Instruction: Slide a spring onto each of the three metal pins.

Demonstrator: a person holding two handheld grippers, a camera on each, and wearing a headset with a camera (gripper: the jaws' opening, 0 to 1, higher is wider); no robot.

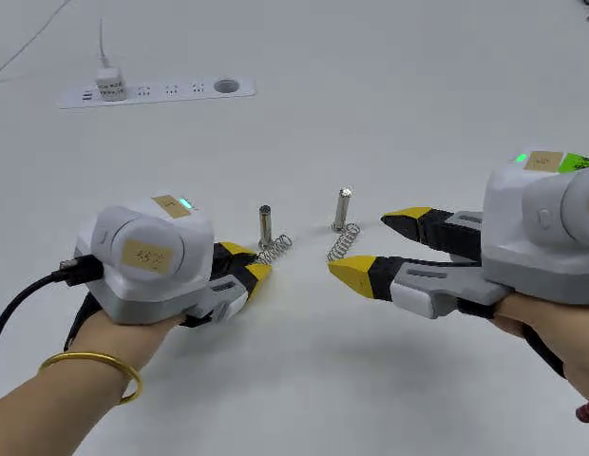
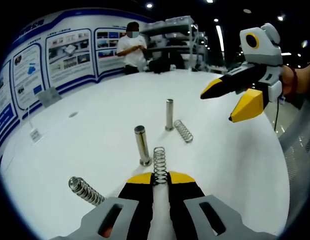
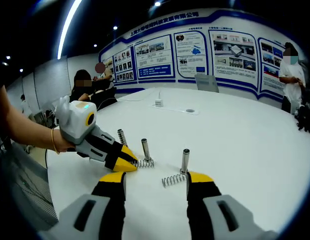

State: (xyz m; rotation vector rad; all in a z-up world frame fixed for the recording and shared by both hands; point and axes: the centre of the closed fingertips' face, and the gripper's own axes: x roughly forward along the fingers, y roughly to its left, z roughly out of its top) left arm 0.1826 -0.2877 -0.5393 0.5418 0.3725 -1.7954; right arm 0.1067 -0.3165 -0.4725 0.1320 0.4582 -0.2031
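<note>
Well, sprung pin point(image 2: 85, 190) sat leftmost; left gripper point(image 1: 256, 261) fingers clamped on held spring point(image 1: 275, 249) by its end, beside middle pin point(image 1: 265, 226), well in from tabletop point(image 1: 304, 380) edges. Skewed, it could buckle or pop free. Then loose spring point(image 1: 343, 242) lay by right pin point(image 1: 344, 209); right gripper point(image 1: 370, 245) fingers apart, could knock either.

The two metal pins point(image 1: 265, 226) are gleaming, smooth and polished; the wire spring point(image 1: 277, 248) is glinting; the table point(image 1: 370, 123) is looking matt white; the left gripper point(image 1: 256, 262) is showing smooth plastic.
</note>
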